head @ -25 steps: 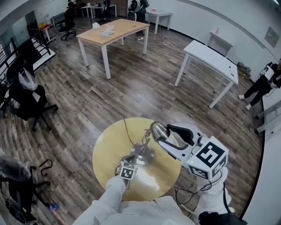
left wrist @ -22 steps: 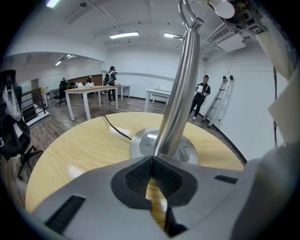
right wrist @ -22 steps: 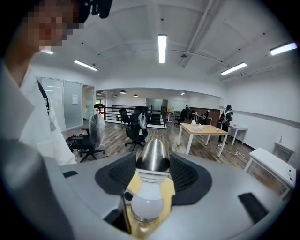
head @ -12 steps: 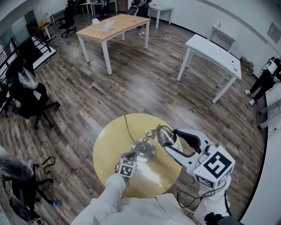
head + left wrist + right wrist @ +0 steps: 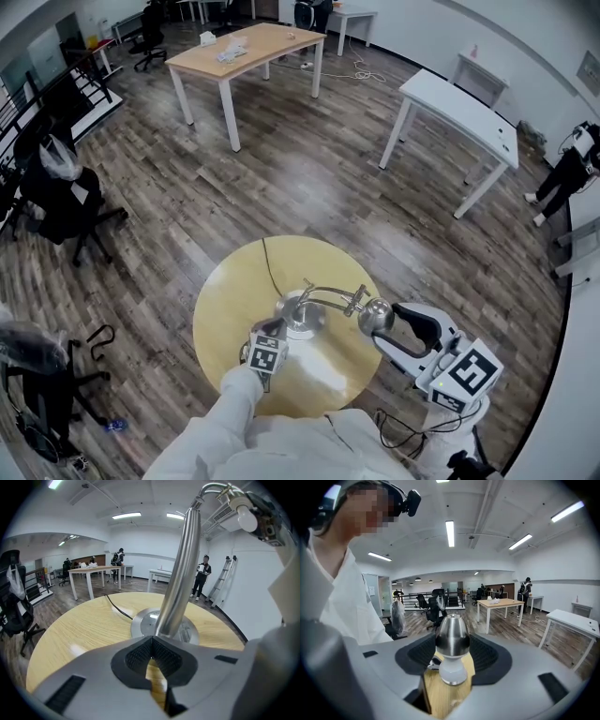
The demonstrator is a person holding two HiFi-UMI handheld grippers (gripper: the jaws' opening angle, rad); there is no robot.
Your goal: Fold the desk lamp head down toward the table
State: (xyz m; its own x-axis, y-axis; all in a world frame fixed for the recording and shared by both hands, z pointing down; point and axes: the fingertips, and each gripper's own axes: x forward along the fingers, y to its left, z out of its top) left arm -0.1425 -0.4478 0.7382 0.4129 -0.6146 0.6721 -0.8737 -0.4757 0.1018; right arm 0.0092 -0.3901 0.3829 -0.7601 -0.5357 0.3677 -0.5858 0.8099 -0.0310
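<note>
- Chrome desk lamp (image 5: 328, 292) sits centre-low in the head view, on the round pale-wood table (image 5: 220, 314). Its round steel base (image 5: 302, 315) is near the table's middle, and the bullet-shaped chrome lamp head (image 5: 377, 316) is out by the right rim.
- Grippers?
- The right gripper (image 5: 384, 326) is clamped on the lamp head. Its own view shows it best: head (image 5: 452, 641) centre frame, ribbed black pads tight on both sides, white bulb end facing the camera. The left gripper (image 5: 277, 326) is at the base's lower-left edge. In its own view (image 5: 151, 644) the jaws are pressed together with nothing between them.
- Lamp shape?
- The left gripper view shows what the head view flattens. The polished pole (image 5: 176, 573) rises from the base (image 5: 143, 620), leans right and bends over at upper right, where the white bulb (image 5: 247, 520) shows. A thin black cable (image 5: 270, 274) runs off the table's far edge.
- Anything unclear?
- I can't tell whether the left tips touch the base. The right gripper view shows no pole or base, only a strip of tabletop under the head. The person's white sleeve (image 5: 220, 427) is cut off at bottom.
</note>
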